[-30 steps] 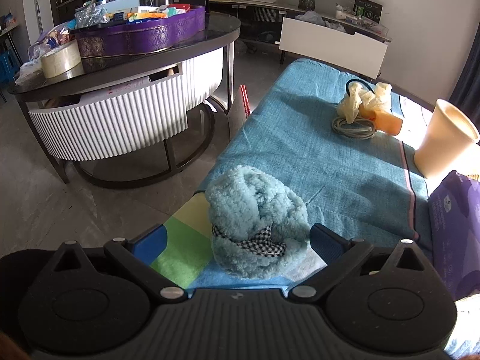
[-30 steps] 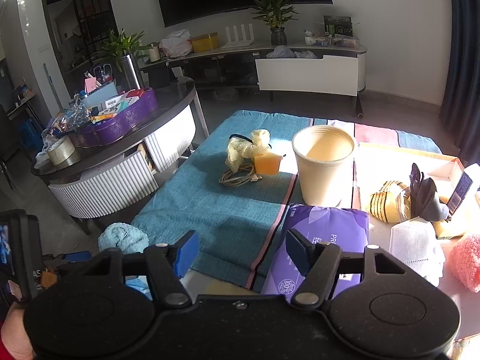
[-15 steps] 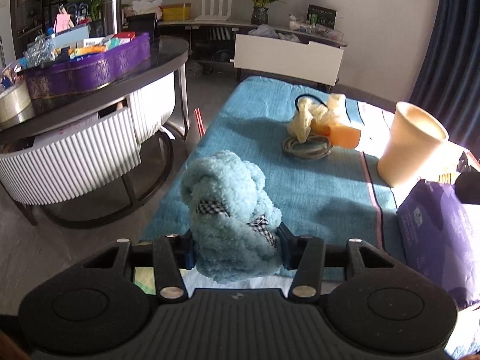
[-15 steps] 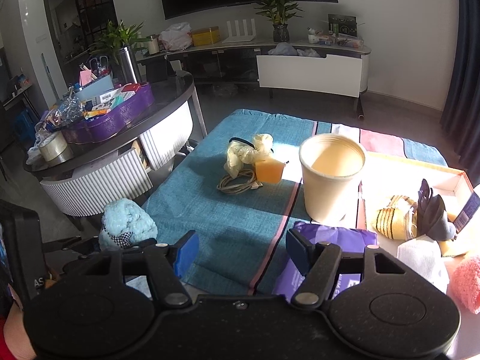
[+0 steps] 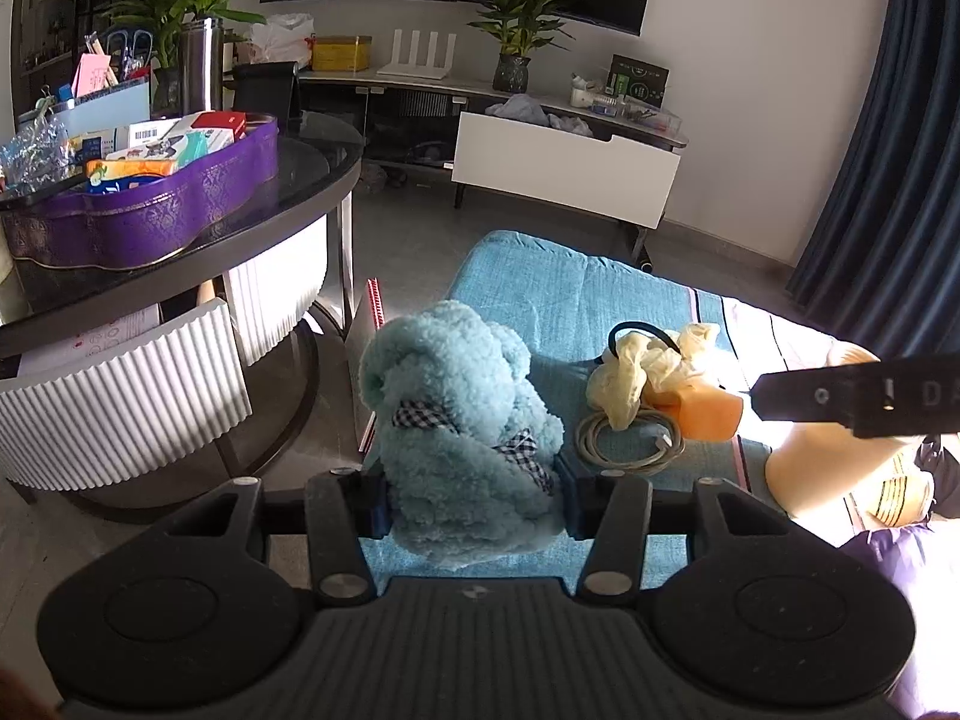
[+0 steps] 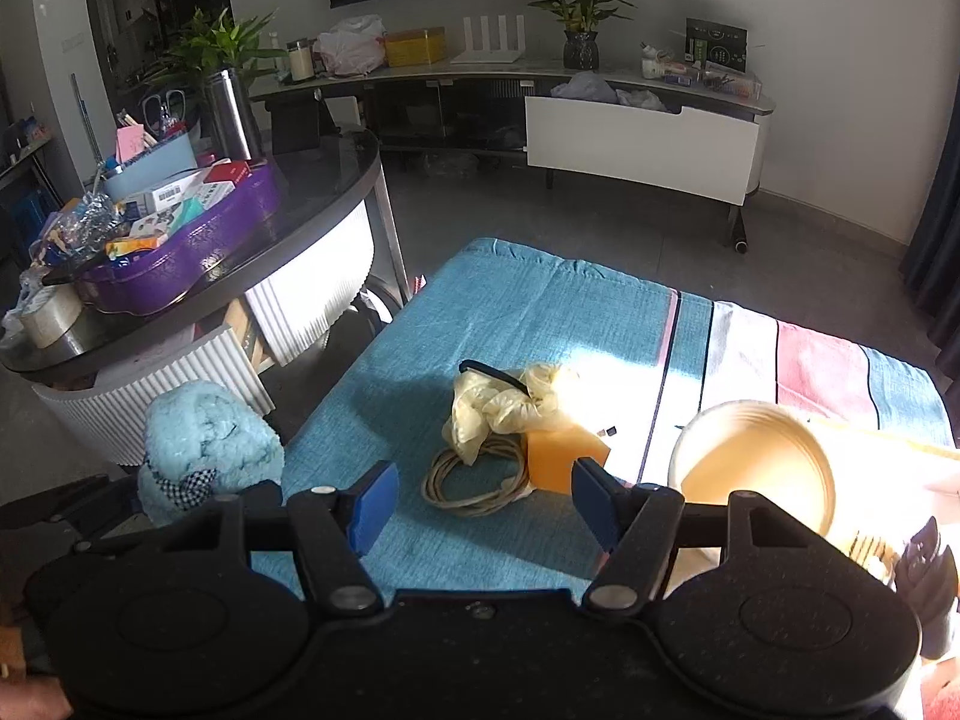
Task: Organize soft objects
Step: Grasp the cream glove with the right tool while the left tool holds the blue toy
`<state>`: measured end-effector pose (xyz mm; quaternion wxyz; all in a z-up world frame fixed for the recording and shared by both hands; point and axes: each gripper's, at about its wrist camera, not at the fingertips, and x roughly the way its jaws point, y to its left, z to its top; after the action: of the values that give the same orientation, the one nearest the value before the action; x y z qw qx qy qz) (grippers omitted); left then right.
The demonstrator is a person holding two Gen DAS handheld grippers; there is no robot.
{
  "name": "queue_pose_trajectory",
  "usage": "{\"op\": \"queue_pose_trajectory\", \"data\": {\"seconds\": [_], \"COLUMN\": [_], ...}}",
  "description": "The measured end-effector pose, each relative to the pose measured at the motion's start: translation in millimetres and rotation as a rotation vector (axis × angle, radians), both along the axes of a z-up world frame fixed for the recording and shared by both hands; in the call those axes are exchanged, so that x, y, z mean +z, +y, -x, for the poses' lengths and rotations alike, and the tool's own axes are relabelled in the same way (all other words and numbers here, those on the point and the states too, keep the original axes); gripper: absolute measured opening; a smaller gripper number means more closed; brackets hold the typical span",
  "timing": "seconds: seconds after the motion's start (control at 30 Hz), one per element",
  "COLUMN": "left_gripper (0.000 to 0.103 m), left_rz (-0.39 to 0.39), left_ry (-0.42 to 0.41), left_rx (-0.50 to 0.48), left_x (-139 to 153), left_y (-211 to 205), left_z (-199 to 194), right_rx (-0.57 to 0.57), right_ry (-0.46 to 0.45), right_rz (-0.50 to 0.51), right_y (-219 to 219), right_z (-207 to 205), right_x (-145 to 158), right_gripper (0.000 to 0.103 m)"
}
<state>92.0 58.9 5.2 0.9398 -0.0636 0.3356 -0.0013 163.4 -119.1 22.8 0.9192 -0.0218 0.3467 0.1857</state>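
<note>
A fluffy light-blue plush (image 5: pixel 462 432) with checked ribbon trim is lifted off the blue cloth (image 5: pixel 570 300), squeezed between the pads of my left gripper (image 5: pixel 471 504). The same plush (image 6: pixel 204 450) shows at lower left in the right wrist view. My right gripper (image 6: pixel 483 507) stands open over the blue cloth (image 6: pixel 540 312) with nothing between its fingers; just beyond it lie a crumpled pale-yellow glove (image 6: pixel 504 402), an orange sponge block (image 6: pixel 564 456) and a coiled cable (image 6: pixel 474 480). The glove (image 5: pixel 648 372) and orange block (image 5: pixel 708 414) also lie right of the plush.
A cream paper cup (image 6: pixel 756 474) stands right of the orange block. A dark black clip-like object (image 6: pixel 924 570) sits at far right. A round dark table (image 5: pixel 180 240) with a purple tray (image 5: pixel 150 210) of clutter stands to the left. The right gripper's body (image 5: pixel 858 396) crosses the left view.
My left gripper closed on the blue plush and lifted it off the cloth, carrying it forward. My right gripper swung left and forward, from the purple pack to above the cable and orange block.
</note>
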Motion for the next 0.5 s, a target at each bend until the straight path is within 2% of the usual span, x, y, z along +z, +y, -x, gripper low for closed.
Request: {"op": "queue_pose_trajectory", "data": {"seconds": [0.37,0.4,0.5], "left_gripper": [0.051,0.051,0.051], "left_rz": [0.025,0.033,0.046], "left_ry": [0.010,0.014,0.019], "left_rx": [-0.007,-0.005,-0.006], "left_x": [-3.5,-4.3,-6.1], "left_y": [8.0,9.7,10.1], "left_z": [-19.0,-20.5,-24.0], "right_rx": [-0.032,-0.025,-0.034], "right_ry": [0.075,0.087,0.101], "right_rz": [0.108,0.111,0.128], "right_y": [36.6,39.2,45.7], "right_z": [-84.7,-90.4,-104.5], "right_x": [-31.2,-34.5,-45.3], "right_gripper": [0.084,0.090,0.091]}}
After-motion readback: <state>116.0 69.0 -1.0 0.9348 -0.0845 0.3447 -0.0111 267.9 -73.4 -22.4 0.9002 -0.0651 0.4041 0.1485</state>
